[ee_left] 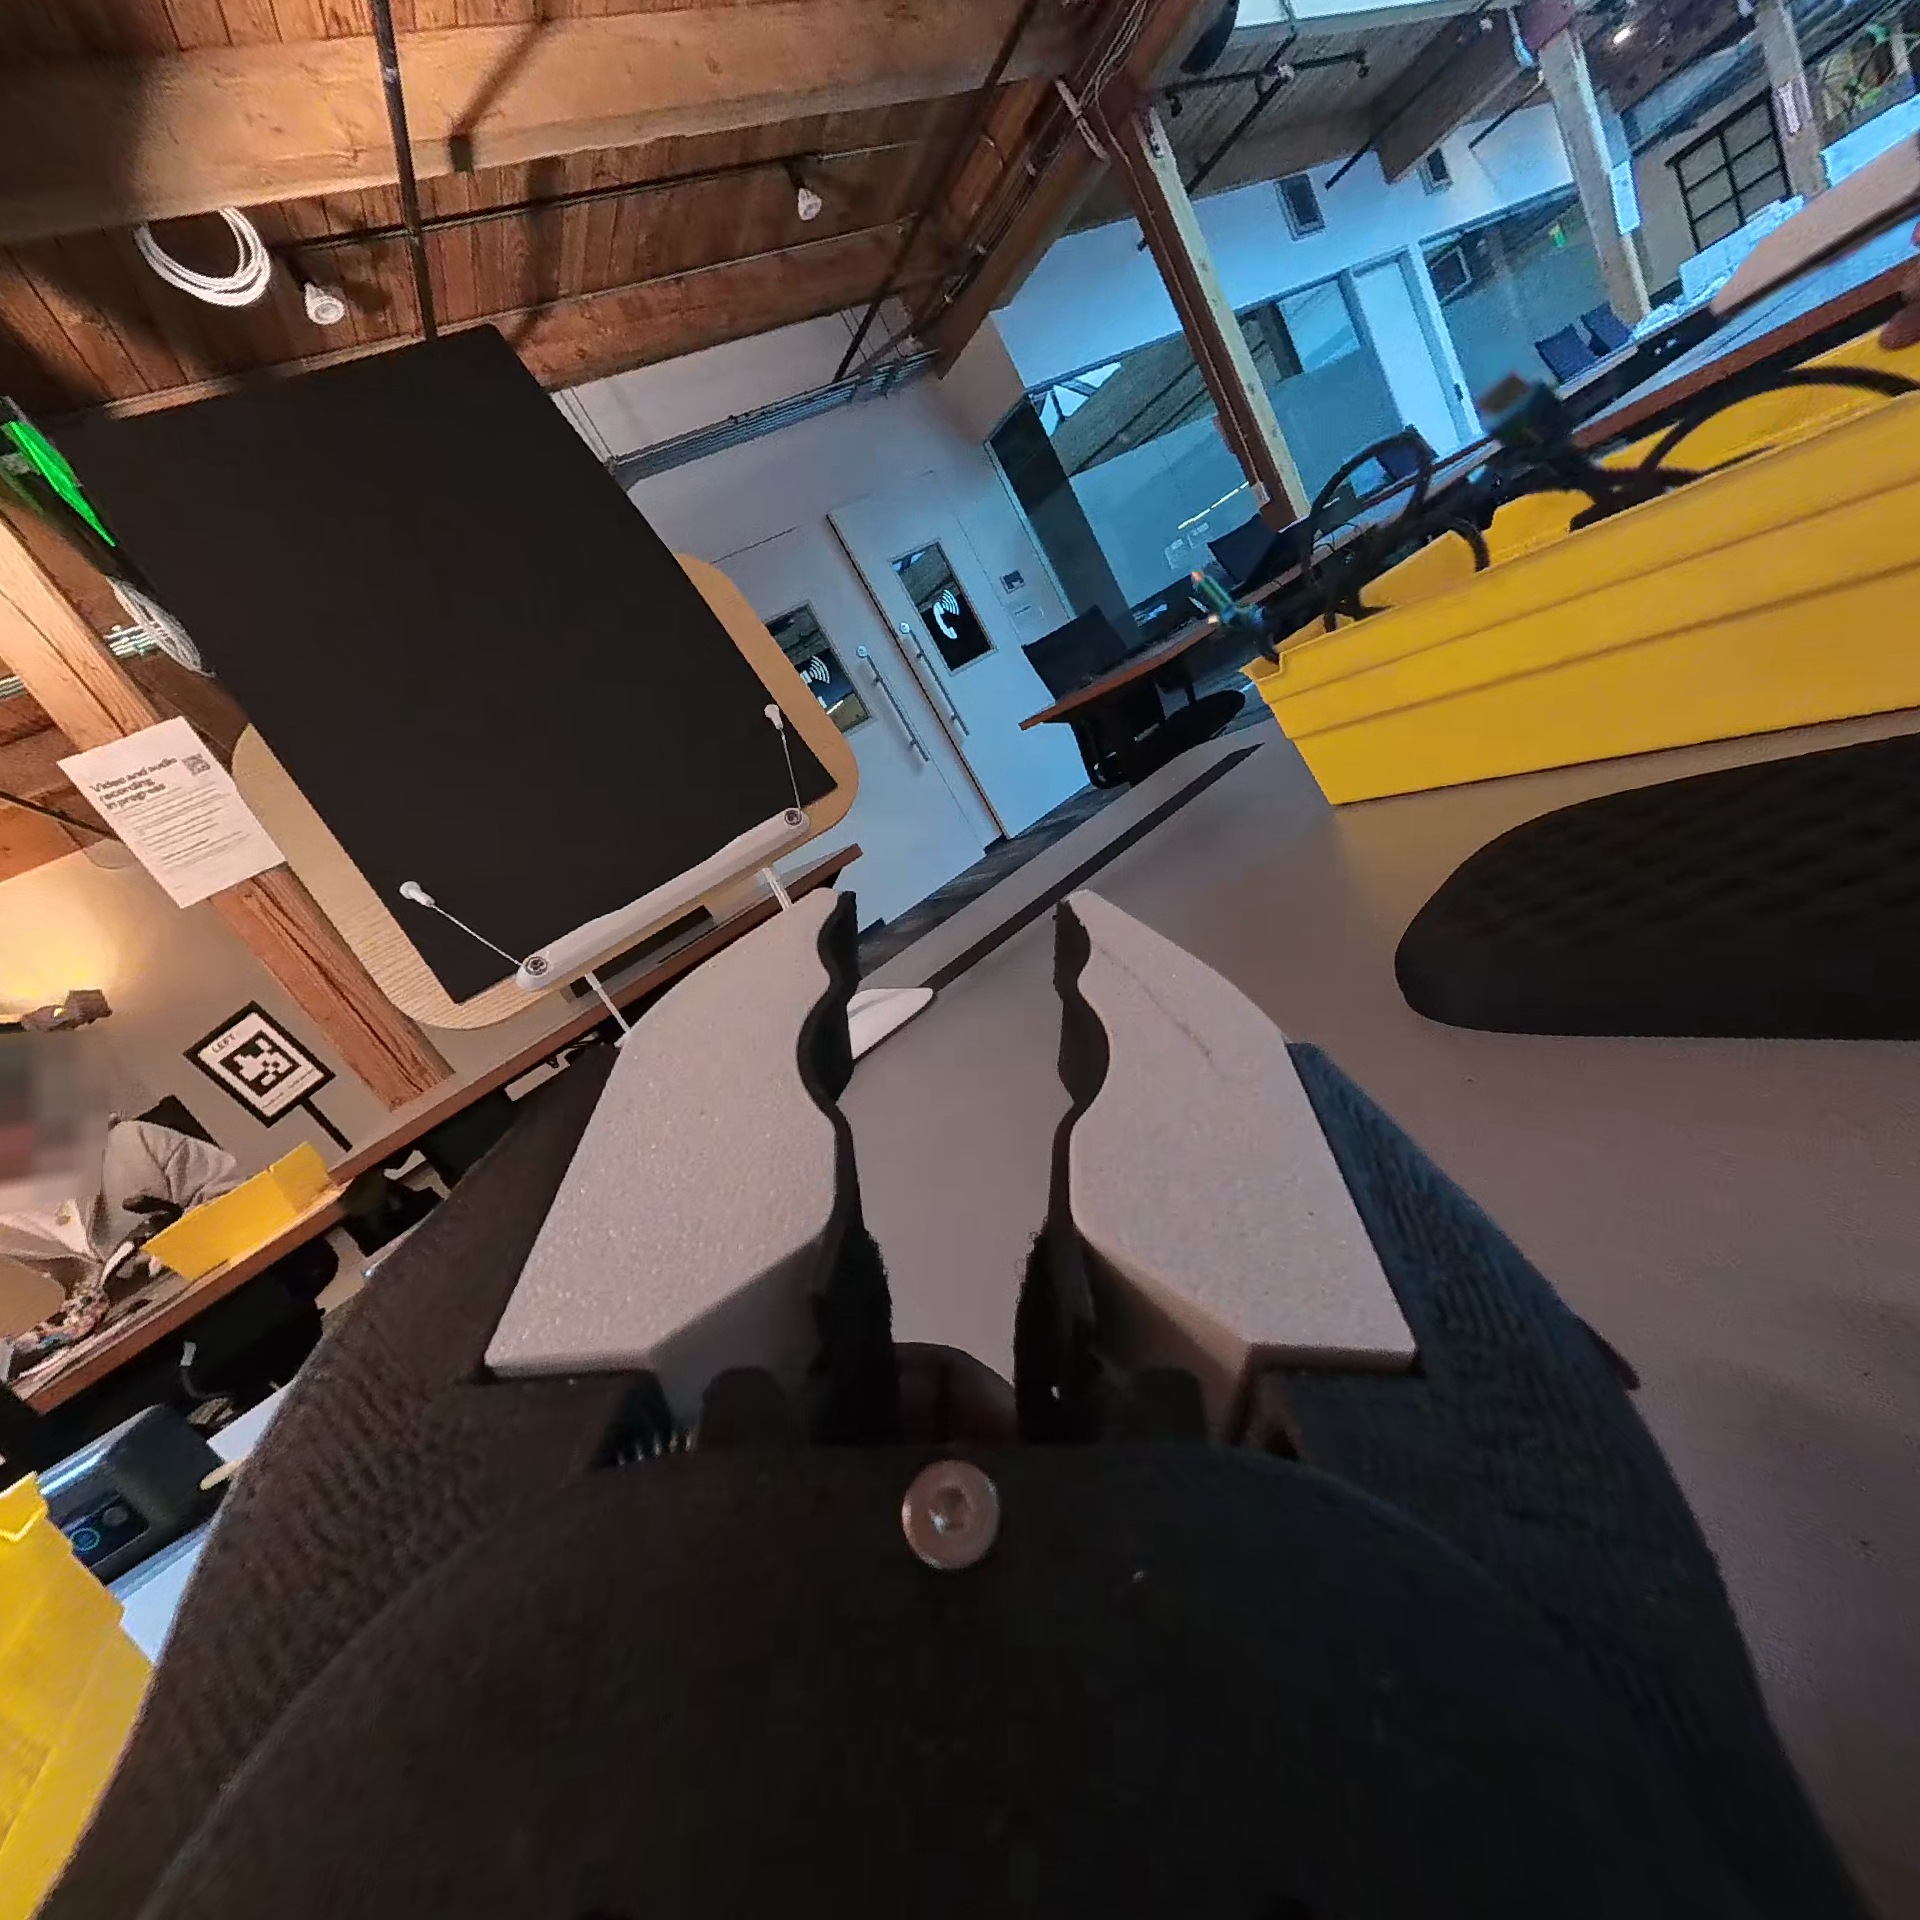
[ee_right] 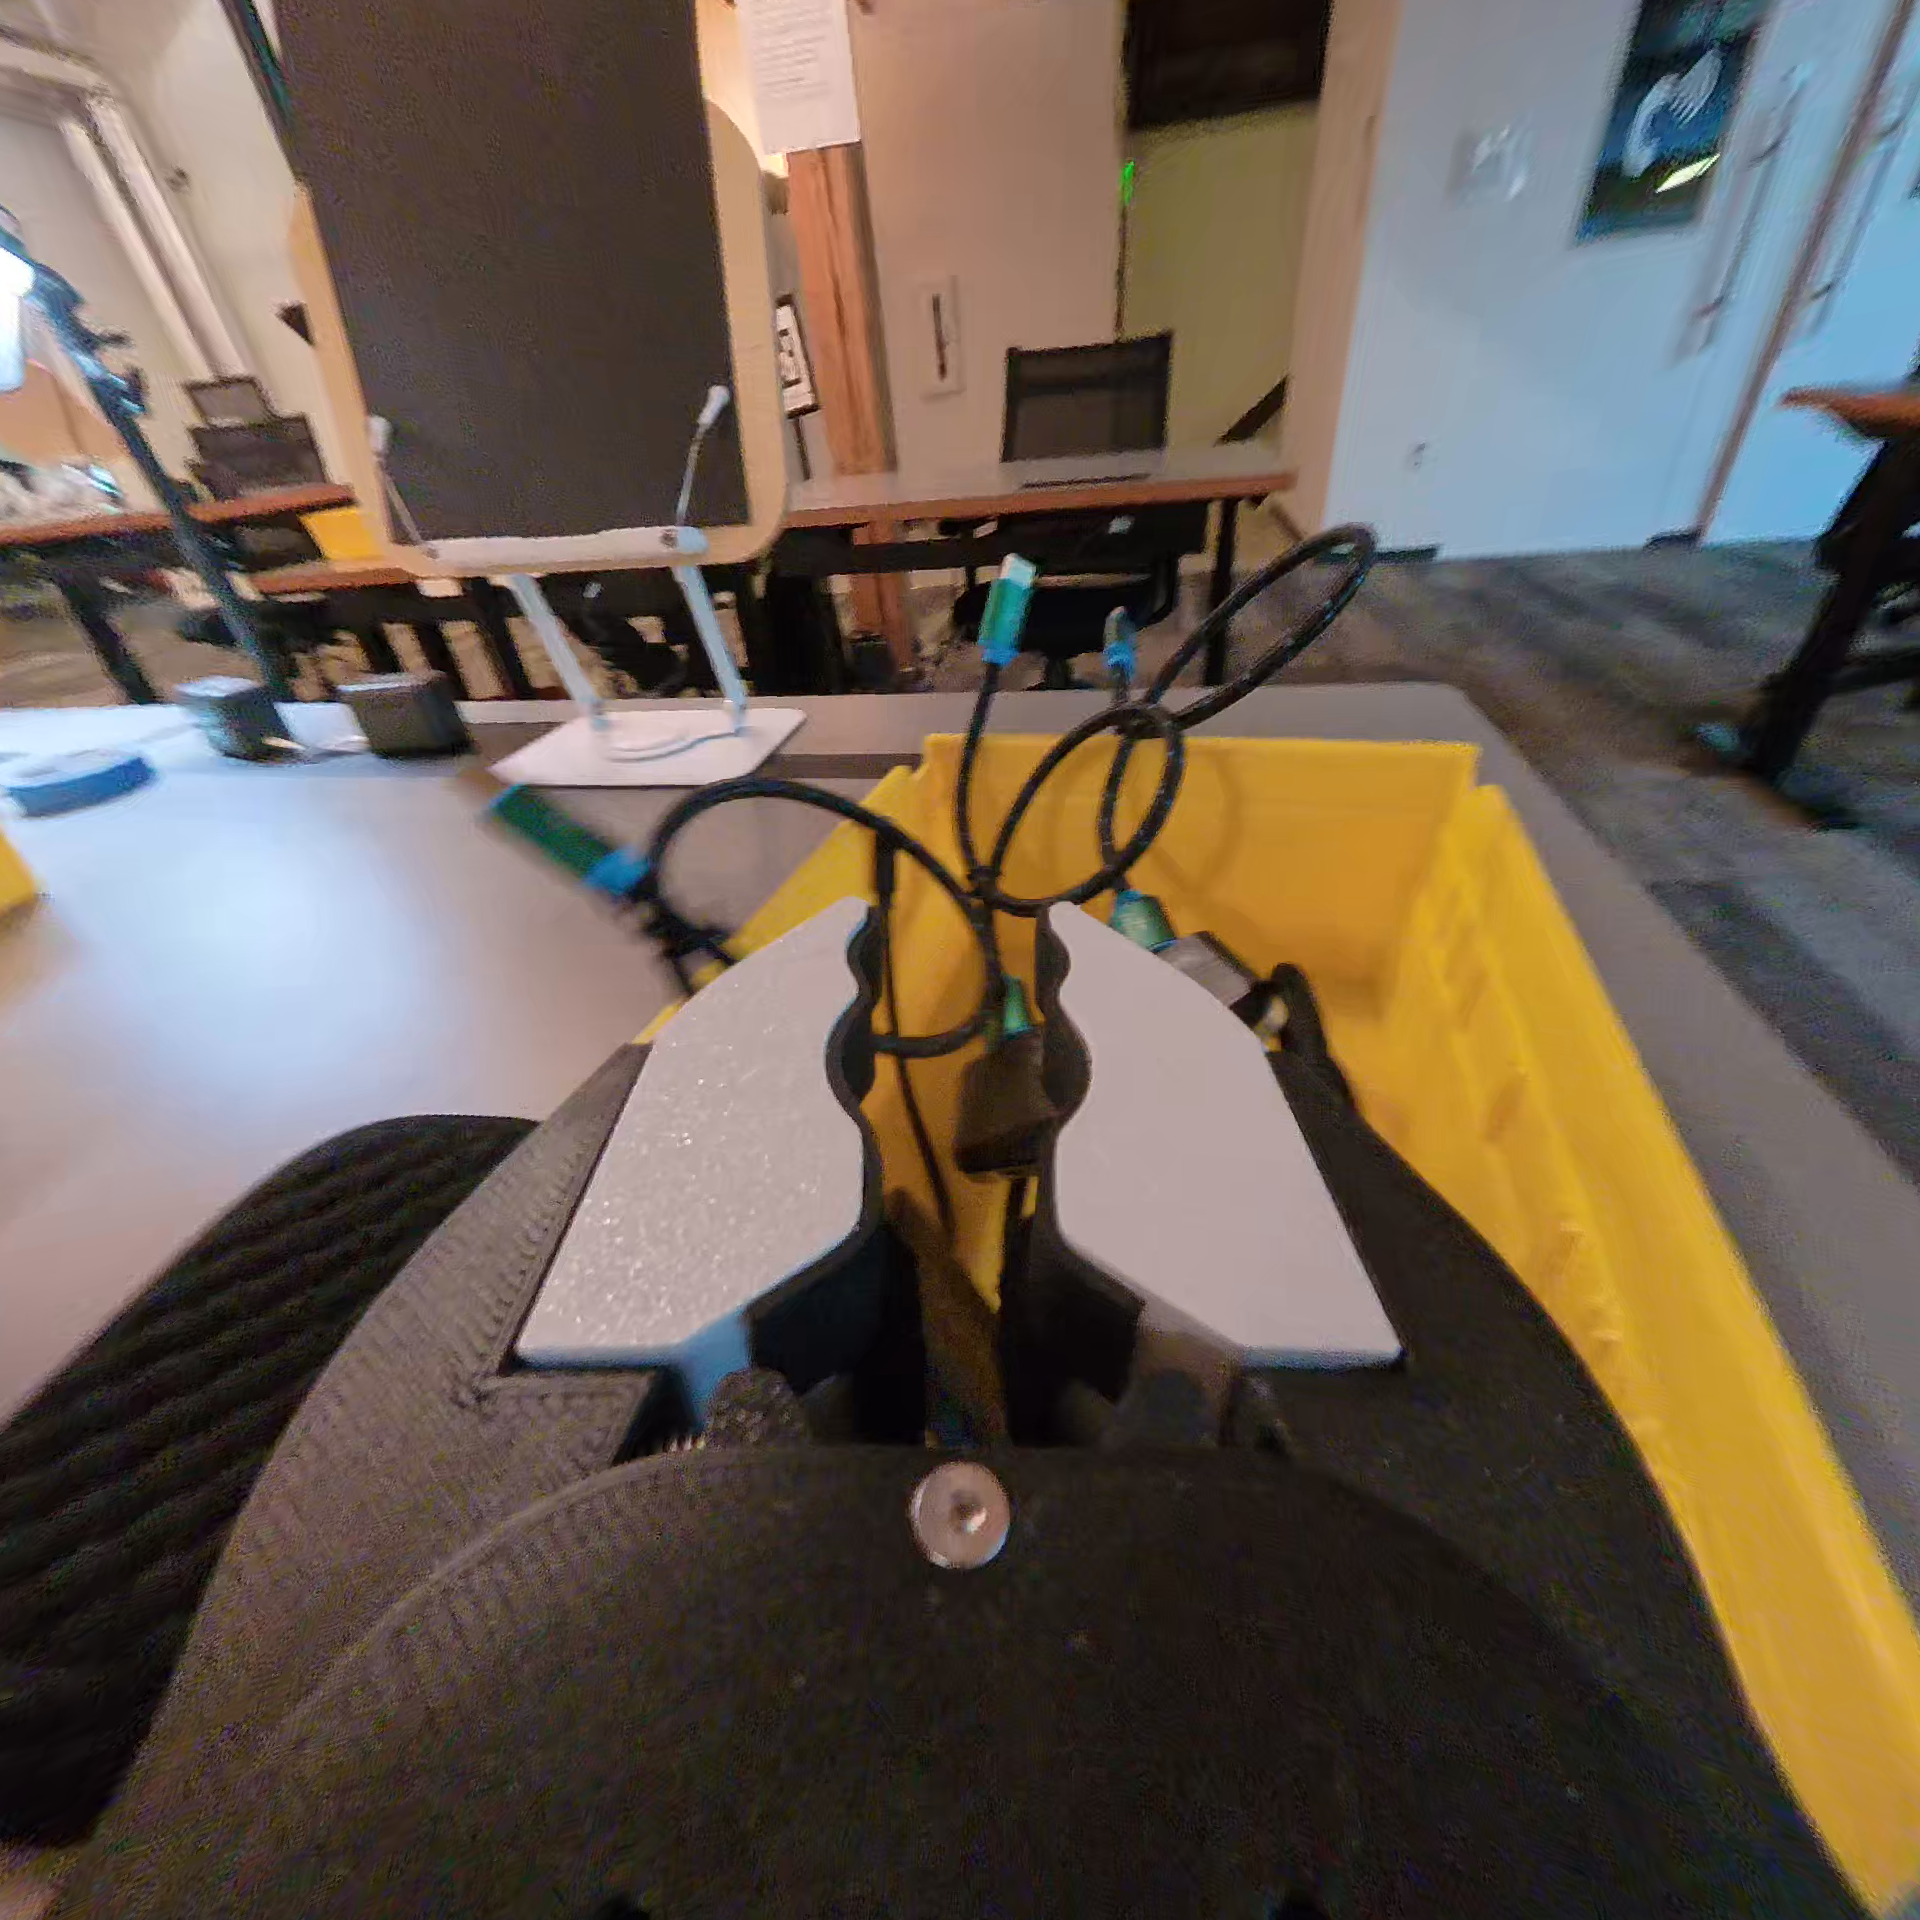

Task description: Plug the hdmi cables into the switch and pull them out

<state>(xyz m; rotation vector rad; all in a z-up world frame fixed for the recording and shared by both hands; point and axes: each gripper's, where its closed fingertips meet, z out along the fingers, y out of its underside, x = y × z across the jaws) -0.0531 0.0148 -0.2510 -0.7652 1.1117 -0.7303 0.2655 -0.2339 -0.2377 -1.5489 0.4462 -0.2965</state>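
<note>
Right wrist view: right gripper (ee_right: 961, 925) low over the yellow bin (ee_right: 1455, 935), jaws apart, nothing clamped. Inside the gap, close against the right-hand jaw, a dark plug body (ee_right: 1003, 1107) with a teal collar, hanging roughly upright, long axis along the jaws' own line rather than across it. Touching the inner pad or just beside it: cannot tell. Higher up, black hdmi cables (ee_right: 1091, 821) looped in a tangle. One teal plug (ee_right: 1006, 603) raised high past the bin's far wall, another (ee_right: 556, 831) slung out over the bin's left rim above the grey surface (ee_right: 260, 987). Behind the right fingertip, a dark boxy piece (ee_right: 1210, 961) inside the bin, probably the switch, mostly hidden.

In the left wrist view, left gripper (ee_left: 954, 914) outside the bin, jaws apart and empty, aimed along the surface toward the far doors, away from the work. Bin and cable tangle off to its right, well apart.

By judgement: right side far the nearer, with the plug already inside the gap. On closing from here, probably a pinch across the plug's flanks, then likely a turn to line it up with the switch. Risk of the thin cable beside the plug caught in the same pinch.
</note>
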